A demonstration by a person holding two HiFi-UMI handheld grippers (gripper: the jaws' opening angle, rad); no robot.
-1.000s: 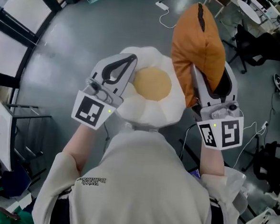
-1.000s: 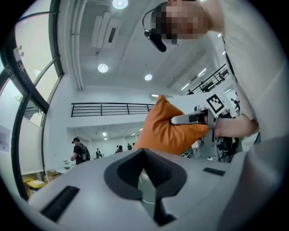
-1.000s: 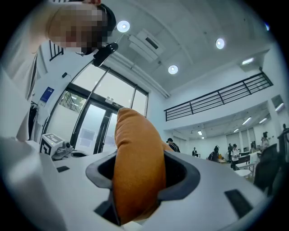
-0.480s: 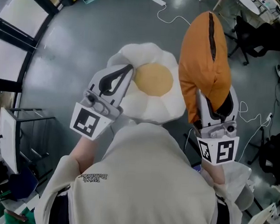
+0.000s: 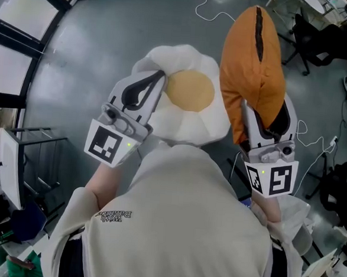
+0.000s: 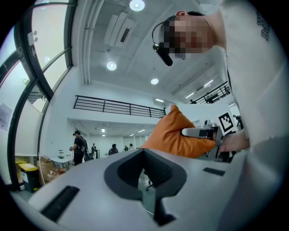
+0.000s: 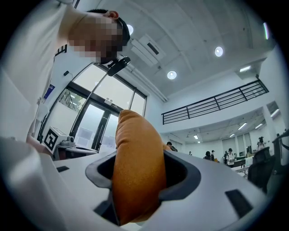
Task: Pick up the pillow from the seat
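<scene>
Jaws of right gripper (image 7: 137,173) clamping orange pillow (image 7: 135,135), upright between them

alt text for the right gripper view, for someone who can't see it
An orange pillow, clamped between the grey jaws of the right gripper, fills the centre. Behind it are tall windows, ceiling lights, a railed balcony and distant people.

soft orange cloth pillow (image 5: 253,63) at 1 o'clock, fluffy plush egg cushion (image 5: 189,121) in the middle, smooth matt grey plastic left gripper (image 5: 160,76) and right gripper (image 5: 264,112), smooth, slightly shiny grey floor (image 5: 109,41)
</scene>
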